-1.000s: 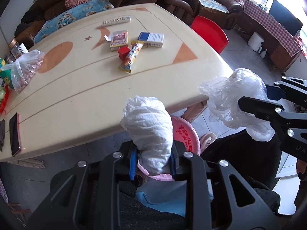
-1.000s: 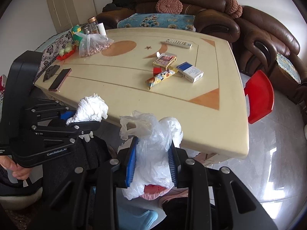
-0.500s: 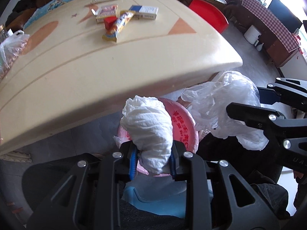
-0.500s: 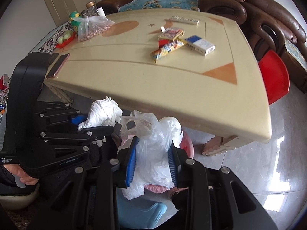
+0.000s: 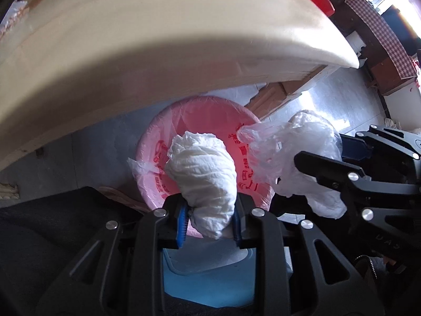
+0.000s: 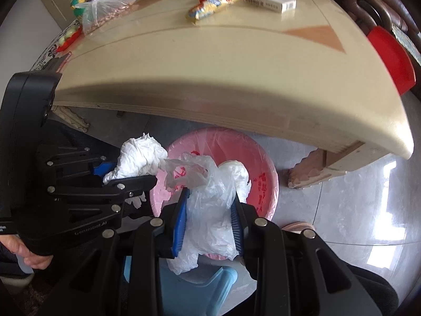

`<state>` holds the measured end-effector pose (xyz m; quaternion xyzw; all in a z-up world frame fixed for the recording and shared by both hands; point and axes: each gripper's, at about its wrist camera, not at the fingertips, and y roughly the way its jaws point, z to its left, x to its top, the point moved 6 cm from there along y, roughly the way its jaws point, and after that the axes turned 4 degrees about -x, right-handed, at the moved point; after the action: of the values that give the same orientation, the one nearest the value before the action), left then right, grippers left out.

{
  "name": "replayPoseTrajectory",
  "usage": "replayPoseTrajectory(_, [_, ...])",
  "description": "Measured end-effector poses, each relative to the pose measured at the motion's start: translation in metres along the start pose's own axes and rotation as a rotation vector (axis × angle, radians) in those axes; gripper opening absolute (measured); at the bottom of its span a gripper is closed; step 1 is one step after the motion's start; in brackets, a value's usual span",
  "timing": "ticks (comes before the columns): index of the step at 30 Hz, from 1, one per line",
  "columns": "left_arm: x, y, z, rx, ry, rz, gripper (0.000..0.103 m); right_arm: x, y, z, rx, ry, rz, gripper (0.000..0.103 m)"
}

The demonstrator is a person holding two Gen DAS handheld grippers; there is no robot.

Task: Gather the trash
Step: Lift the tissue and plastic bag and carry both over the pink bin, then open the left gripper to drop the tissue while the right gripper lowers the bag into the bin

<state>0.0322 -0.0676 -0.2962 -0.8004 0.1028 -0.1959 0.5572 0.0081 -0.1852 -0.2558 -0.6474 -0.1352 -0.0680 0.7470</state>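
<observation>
My left gripper is shut on a crumpled white tissue wad and holds it over the near rim of a pink bin lined with a pink bag, which stands on the floor under the table edge. My right gripper is shut on a crumpled clear plastic bag, also above the pink bin. The right gripper and its plastic bag show at the right of the left wrist view. The left gripper and its tissue wad show at the left of the right wrist view.
The cream table overhangs the bin closely. On it lie a snack wrapper, a cigarette box and a bag of nuts. A red stool stands at the right. A blue plastic stool is below the grippers.
Both grippers have dropped below the table edge and moved forward over the pink bin, each still holding its trash.
</observation>
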Motion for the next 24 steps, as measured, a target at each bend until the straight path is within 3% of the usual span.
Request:
replayPoseTrajectory(11, [-0.016,0.073,0.017,0.017,-0.106,0.155,0.025,-0.020,0.083,-0.017,0.015,0.074,0.133,0.030])
replayPoseTrajectory(24, [-0.016,0.116,0.025,0.040,-0.109,0.249,0.025,-0.031,0.143,-0.031,0.021,0.094,0.241,0.030])
